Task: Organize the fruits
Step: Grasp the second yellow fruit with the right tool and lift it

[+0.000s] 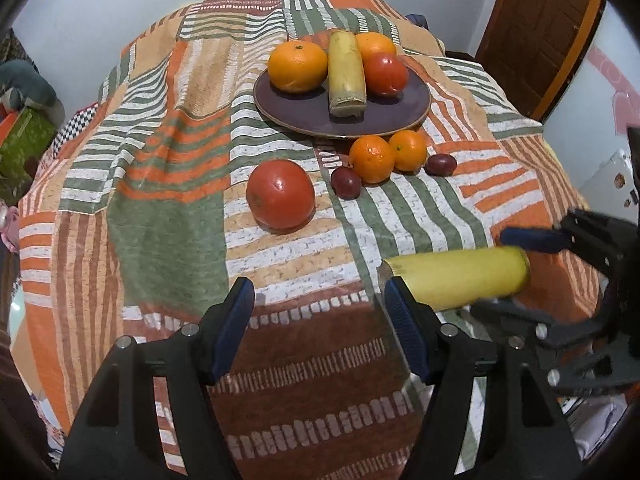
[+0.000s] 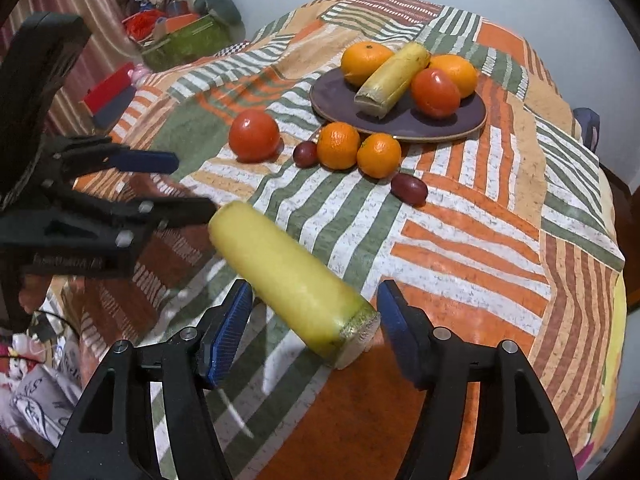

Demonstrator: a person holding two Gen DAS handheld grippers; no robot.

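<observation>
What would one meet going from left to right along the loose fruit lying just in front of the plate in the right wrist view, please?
Tomato → dark grape → first mandarin → second mandarin → second grape, all on the cloth in front of the plate.

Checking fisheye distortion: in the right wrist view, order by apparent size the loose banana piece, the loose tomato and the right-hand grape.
1. Loose banana piece, though nearness to the camera inflates it
2. Loose tomato
3. Grape
</observation>
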